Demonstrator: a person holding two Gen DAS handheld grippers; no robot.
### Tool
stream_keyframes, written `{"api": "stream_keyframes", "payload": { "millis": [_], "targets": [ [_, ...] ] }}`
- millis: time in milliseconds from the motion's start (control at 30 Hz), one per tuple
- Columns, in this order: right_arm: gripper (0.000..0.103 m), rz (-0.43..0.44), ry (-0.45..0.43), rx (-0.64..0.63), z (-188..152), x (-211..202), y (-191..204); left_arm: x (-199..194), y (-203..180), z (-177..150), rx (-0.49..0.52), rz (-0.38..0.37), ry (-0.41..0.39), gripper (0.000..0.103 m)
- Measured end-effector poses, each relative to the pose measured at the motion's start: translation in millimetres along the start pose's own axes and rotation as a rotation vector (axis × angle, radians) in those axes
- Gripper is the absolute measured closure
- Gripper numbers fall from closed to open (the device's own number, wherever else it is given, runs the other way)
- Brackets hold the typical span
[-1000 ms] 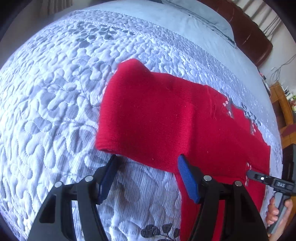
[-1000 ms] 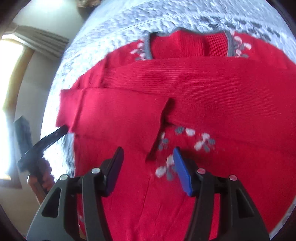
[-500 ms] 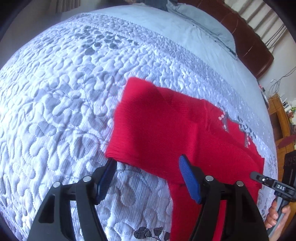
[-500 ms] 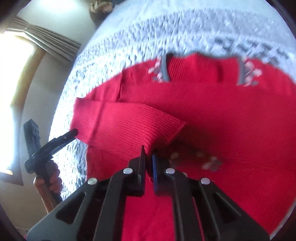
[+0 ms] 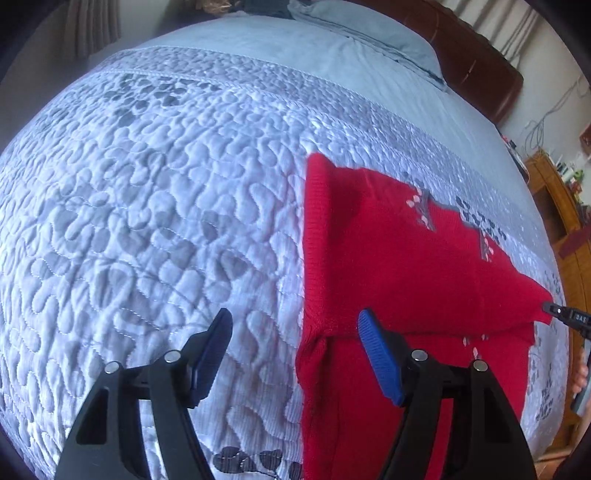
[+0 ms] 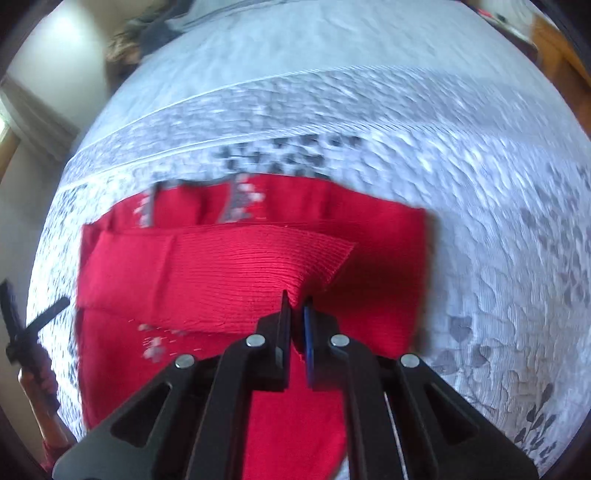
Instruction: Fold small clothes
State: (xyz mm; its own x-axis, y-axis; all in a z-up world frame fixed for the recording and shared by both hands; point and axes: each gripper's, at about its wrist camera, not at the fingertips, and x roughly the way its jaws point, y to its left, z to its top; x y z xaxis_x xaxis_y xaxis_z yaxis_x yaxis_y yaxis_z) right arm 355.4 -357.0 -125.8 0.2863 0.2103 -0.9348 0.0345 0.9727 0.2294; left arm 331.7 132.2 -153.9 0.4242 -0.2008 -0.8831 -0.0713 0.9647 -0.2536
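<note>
A small red knit sweater [image 5: 399,266] with grey neck trim and small flower marks lies on the quilted bed. My left gripper [image 5: 295,347] is open and empty, hovering at the sweater's left edge, its right finger over the red knit. My right gripper [image 6: 295,317] is shut on the cuff end of the red sleeve [image 6: 258,273] and holds it across the sweater's body [image 6: 376,273]. The right gripper's tip [image 5: 565,317] shows at the far right of the left wrist view.
The light quilted bedspread [image 5: 147,206] stretches left and beyond the sweater. A grey pillow [image 5: 362,33] and a brown headboard [image 5: 476,62] lie at the far end. A wooden cabinet [image 5: 565,206] stands to the right. The left gripper's handle [image 6: 26,332] shows at left.
My right gripper closed on the sleeve cuff and has carried it across the sweater toward the right. My left gripper, still open, has drawn back and left off the sweater.
</note>
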Motion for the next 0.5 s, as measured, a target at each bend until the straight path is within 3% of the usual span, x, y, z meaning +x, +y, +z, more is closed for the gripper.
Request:
{"api": "stream_keyframes", "payload": {
  "millis": [100, 167, 300, 400, 467, 500],
  "targets": [
    [0.085, -0.038, 0.056, 0.026, -5.0, 23.7, -12.3, 13.0, -7.7, -6.2, 0.034, 0.047, 0.028, 0.032],
    [0.064, 0.005, 0.029, 0.068, -5.6, 24.3, -21.1, 20.0, -10.3, -9.9, 0.051, 0.077, 0.037, 0.032],
    [0.056, 0.084, 0.009, 0.176, 3.8, 25.7, -43.3, 22.8, -16.0, -11.8, 0.082, 0.099, 0.027, 0.027],
    [0.064, 0.135, 0.049, 0.202, 14.6, 37.7, -50.9, 25.4, -19.4, -13.3, 0.102, 0.119, 0.025, 0.026],
    [0.097, 0.134, 0.045, 0.186, 18.7, 39.0, -43.2, 25.9, -21.7, -14.7, 0.114, 0.129, 0.023, 0.026],
    [0.098, 0.118, 0.028, 0.171, 20.2, 35.6, -40.8, 26.2, -21.7, -14.9, 0.116, 0.131, 0.022, 0.026]
  ]
}}
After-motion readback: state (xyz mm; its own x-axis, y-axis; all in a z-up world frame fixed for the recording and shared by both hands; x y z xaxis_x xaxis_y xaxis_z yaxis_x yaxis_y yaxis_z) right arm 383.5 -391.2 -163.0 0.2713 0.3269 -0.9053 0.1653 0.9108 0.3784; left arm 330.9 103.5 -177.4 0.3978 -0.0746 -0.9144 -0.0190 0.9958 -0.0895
